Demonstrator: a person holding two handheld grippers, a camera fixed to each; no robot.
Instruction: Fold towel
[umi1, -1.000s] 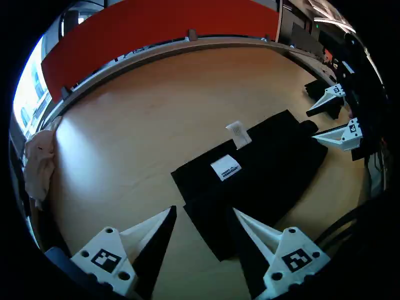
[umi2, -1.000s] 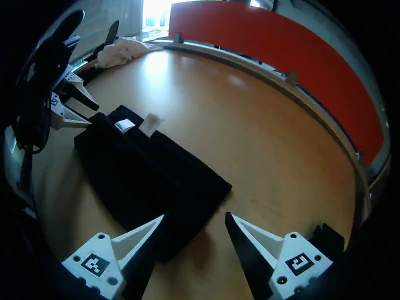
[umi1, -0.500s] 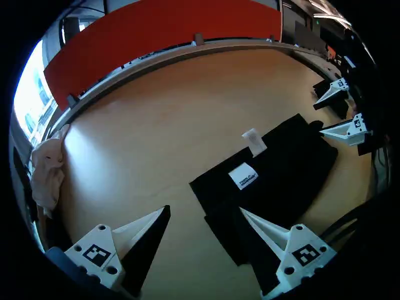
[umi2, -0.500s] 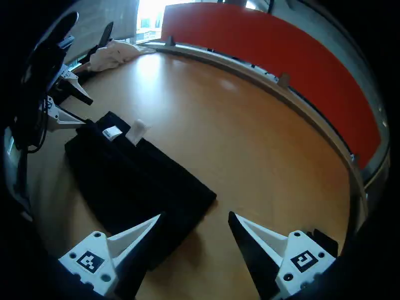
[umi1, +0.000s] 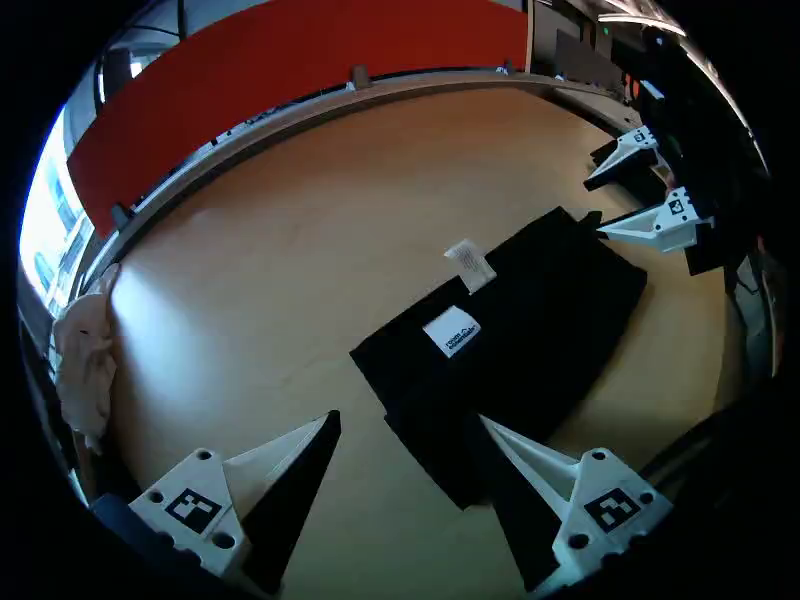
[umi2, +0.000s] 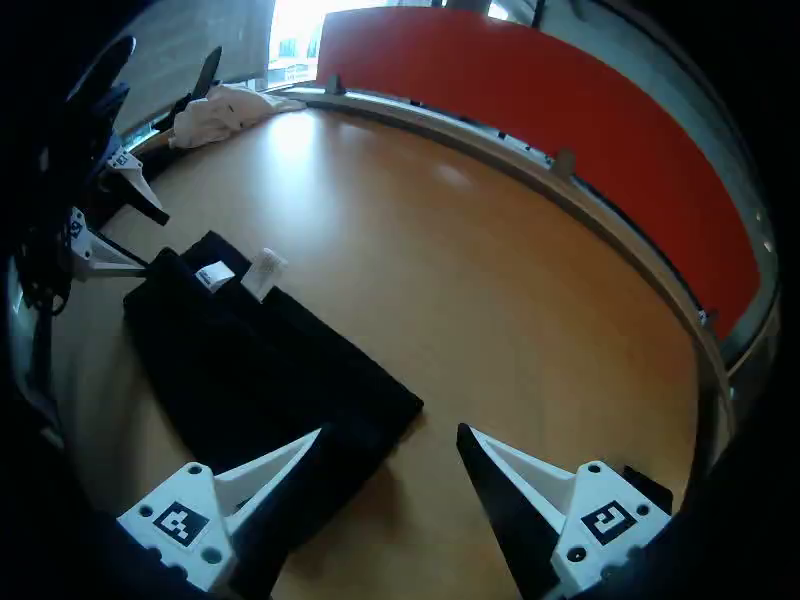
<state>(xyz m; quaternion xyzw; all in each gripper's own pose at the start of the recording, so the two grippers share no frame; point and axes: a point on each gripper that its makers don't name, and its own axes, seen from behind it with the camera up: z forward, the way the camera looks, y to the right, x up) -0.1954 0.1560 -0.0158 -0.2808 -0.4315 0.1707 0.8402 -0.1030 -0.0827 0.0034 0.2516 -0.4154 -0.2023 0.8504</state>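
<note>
Black towel (umi1: 520, 320) lies lengthwise between left gripper (umi1: 405, 420) and right gripper (umi2: 390, 430), one short end by each. Both gape, empty

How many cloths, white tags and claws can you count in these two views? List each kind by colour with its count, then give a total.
Black towel: 1
Pale cloth: 1
White tags: 2, the other at the towel's edge
Claws: 2, the left claw and the right claw, both open
Total: 6
</note>
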